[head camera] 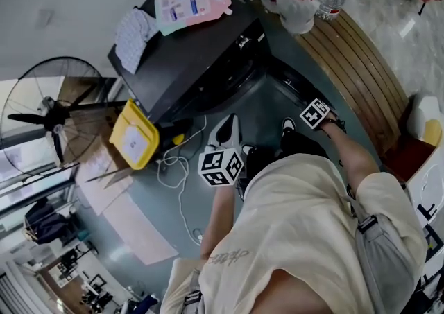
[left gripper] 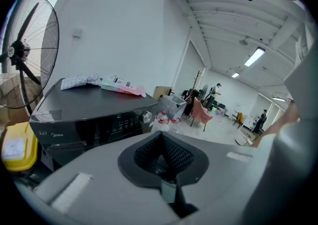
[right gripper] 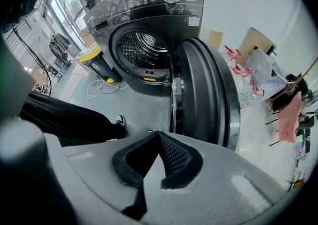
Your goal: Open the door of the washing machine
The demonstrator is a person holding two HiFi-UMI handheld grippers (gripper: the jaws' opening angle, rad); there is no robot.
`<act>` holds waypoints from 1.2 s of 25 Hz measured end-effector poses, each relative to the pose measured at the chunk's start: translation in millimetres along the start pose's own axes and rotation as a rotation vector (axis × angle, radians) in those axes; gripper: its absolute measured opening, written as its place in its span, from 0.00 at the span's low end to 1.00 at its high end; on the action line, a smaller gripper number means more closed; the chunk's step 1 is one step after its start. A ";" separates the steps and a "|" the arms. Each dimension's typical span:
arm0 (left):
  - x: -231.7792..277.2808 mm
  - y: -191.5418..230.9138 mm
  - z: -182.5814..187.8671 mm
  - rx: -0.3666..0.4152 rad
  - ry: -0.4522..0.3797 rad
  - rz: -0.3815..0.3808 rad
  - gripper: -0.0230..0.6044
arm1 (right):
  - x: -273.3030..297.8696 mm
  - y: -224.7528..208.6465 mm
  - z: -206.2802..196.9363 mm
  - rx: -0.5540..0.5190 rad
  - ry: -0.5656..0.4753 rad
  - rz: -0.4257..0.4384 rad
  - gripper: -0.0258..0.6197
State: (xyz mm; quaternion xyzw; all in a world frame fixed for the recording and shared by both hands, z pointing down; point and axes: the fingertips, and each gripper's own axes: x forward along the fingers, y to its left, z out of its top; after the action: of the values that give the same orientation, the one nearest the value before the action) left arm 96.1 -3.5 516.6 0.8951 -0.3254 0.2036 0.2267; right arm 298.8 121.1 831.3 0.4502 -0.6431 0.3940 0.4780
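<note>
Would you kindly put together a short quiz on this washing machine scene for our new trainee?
1. True or false: the door of the washing machine stands open.
2. What lies on top of the machine beside the pink pouch? A) a checked cloth B) a shoe C) a bottle
3. Fill in: the right gripper has its jaws ____, with nothing between them.
Key: 1 true; 2 A; 3 shut.

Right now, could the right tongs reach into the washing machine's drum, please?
Probably yes: the door hangs wide open beside the drum, whose mouth shows nothing across it, and the right tongs are shut and empty, facing it.
</note>
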 end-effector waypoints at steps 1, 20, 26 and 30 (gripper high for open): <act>2.6 -1.9 1.3 0.003 0.001 -0.002 0.07 | -0.2 -4.1 0.5 0.005 -0.004 -0.001 0.04; 57.5 21.1 28.5 0.014 0.038 -0.100 0.06 | -10.7 -53.9 43.6 0.137 -0.006 -0.050 0.04; 79.5 35.9 49.2 0.027 0.021 -0.146 0.06 | -20.4 -72.1 33.4 0.195 0.101 -0.096 0.04; 87.4 48.6 52.3 0.028 0.036 -0.165 0.06 | -23.2 -81.5 47.1 0.227 0.068 -0.100 0.04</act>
State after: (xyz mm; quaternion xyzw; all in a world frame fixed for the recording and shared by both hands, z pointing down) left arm 136.2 -107.9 532.0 0.9182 -0.2437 0.2048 0.2358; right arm 367.6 58.5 804.1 0.5191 -0.5546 0.4549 0.4648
